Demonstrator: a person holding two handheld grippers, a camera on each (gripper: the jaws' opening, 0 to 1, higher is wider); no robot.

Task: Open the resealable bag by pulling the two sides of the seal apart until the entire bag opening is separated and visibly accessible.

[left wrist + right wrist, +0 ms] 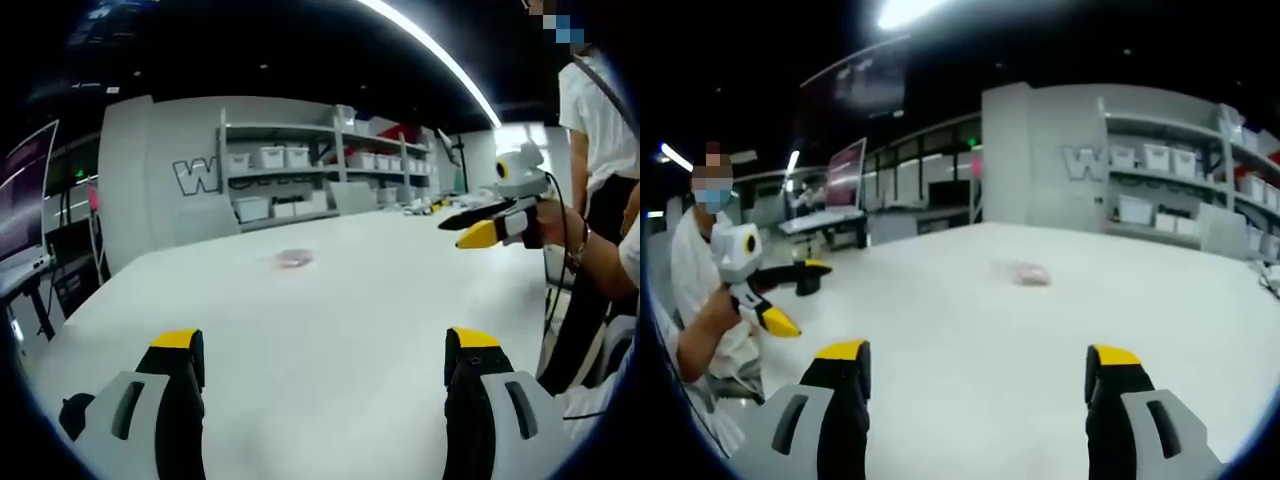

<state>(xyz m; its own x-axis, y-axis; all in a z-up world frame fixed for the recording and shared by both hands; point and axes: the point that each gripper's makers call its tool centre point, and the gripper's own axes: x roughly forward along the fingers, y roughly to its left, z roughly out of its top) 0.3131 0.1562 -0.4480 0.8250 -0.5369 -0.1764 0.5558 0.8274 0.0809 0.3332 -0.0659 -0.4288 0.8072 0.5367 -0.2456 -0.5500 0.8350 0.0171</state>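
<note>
Nearest the camera in the left gripper view, the left gripper (325, 365) rises from the bottom edge with its two yellow-tipped jaws standing wide apart and nothing between them, over a bare stretch of the white table (330, 320). Likewise in the right gripper view, the right gripper (975, 375) shows its jaws spread wide and empty above the same tabletop. Farther out, well apart from both grippers and toward the middle of the table, lies the resealable bag (294, 259), a small flat pinkish packet resting on the surface; its seal is too small and blurred to judge. At the right of the left gripper view the right gripper comes in from the side, held in a hand (552, 222) above the table's far right edge, its yellow-tipped jaws parted. Beyond it stands a person (600, 110) in a white top. Farthest back, shelves (320, 170) with white bins (270, 157) line a grey wall, and a monitor (843, 172) sits on a desk at the left.
</note>
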